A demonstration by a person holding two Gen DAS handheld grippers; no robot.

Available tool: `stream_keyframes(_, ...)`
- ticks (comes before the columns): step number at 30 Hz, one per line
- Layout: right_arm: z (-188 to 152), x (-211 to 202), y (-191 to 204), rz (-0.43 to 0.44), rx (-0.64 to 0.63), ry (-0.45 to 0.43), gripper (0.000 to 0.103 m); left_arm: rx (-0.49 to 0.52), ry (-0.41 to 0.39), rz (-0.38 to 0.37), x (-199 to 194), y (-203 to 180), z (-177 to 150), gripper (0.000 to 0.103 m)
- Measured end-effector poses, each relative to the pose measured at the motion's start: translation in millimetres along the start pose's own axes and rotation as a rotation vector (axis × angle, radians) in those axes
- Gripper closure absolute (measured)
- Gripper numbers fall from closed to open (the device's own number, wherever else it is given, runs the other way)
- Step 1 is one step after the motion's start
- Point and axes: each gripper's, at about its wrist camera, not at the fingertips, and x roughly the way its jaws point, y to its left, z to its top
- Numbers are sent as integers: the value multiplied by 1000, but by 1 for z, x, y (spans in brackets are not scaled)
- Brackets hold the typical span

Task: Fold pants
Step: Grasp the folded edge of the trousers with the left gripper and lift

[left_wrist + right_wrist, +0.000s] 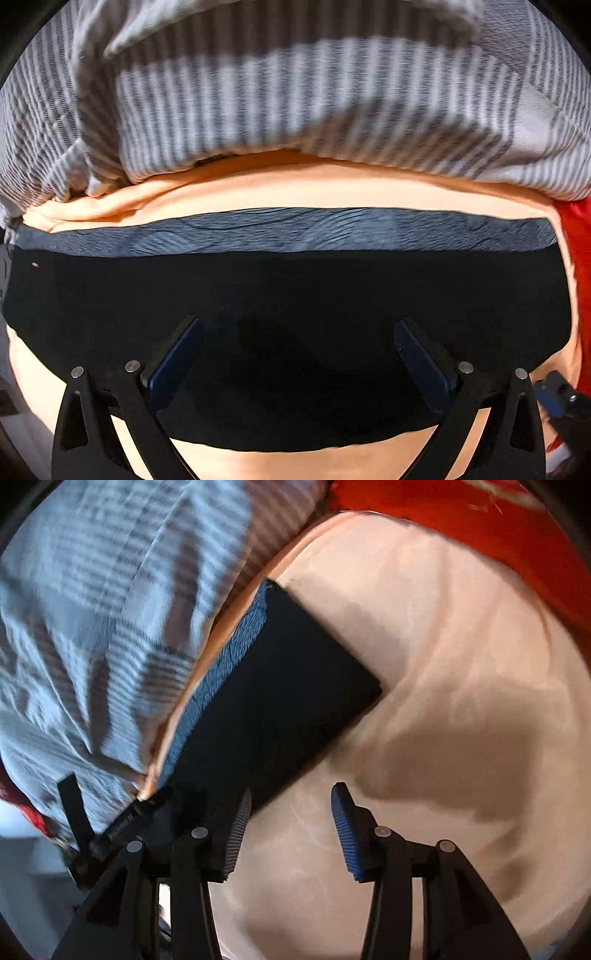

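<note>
Pants [288, 295], dark, folded into compact rectangle on peach sheet [443, 664]; blue-grey band along far edge, next to striped bedding [295, 110].

Left wrist view: long axis runs left-right across frame centre. Left gripper [297, 354] directly over pants, pointing steeply down, jaws wide apart, nothing clamped.

Right wrist view: pants lie upper left of right gripper [291, 823], long axis diagonal, near corner beside left finger. Jaws parted, empty, over bare sheet.

Judgement: left hand nearer; fold looks near done.
</note>
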Motion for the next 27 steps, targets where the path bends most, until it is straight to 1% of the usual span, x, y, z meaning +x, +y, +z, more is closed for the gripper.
stream_keyframes(2,3,4,-6,42,10,-17,52,-1,-11,23,5,-7,1,0)
stream_keyframes(3,4,7,-10,82,18,-19,52,2,-9,39,10,-8,0,0)
stream_keyframes(4,5,12,-13,113,26,-19,51,2,3,51,13,-14,-1,0)
stream_keyframes(5,6,16,-15,135,31,-19,51,-8,32,57,21,-16,-3,0)
stream_keyframes(6,7,21,-17,164,36,-24,51,-31,56,44,27,-14,-5,0)
stream_keyframes(8,10,26,-19,211,48,-43,51,-66,47,15,27,-9,-9,0)
stream_keyframes(11,16,31,-15,283,43,-70,48,-38,22,24,26,-12,-15,0)
stream_keyframes(14,20,37,-8,317,38,-72,47,-32,21,23,23,-9,-20,0)
stream_keyframes(15,22,41,-5,325,36,-63,47,-32,15,25,17,-15,-25,0)
stream_keyframes(17,26,47,1,348,42,-39,47,-24,-38,38,2,-17,-10,0)
stream_keyframes(19,29,54,7,368,53,-6,47,-13,-92,56,-6,-17,2,0)
stream_keyframes(20,30,57,10,367,55,5,47,-18,-105,67,-6,-16,10,0)
stream_keyframes(23,32,66,16,350,74,34,58,-62,-119,85,2,-11,31,0)
stream_keyframes(24,32,70,15,343,84,41,66,-67,-117,106,7,-10,34,0)
stream_keyframes(25,33,70,12,335,96,47,76,-62,-95,128,19,-11,36,0)
stream_keyframes(26,33,72,11,332,110,51,79,-53,-68,136,23,-6,32,0)
stream_keyframes(27,32,73,9,334,131,54,86,-51,-60,126,31,-5,30,0)
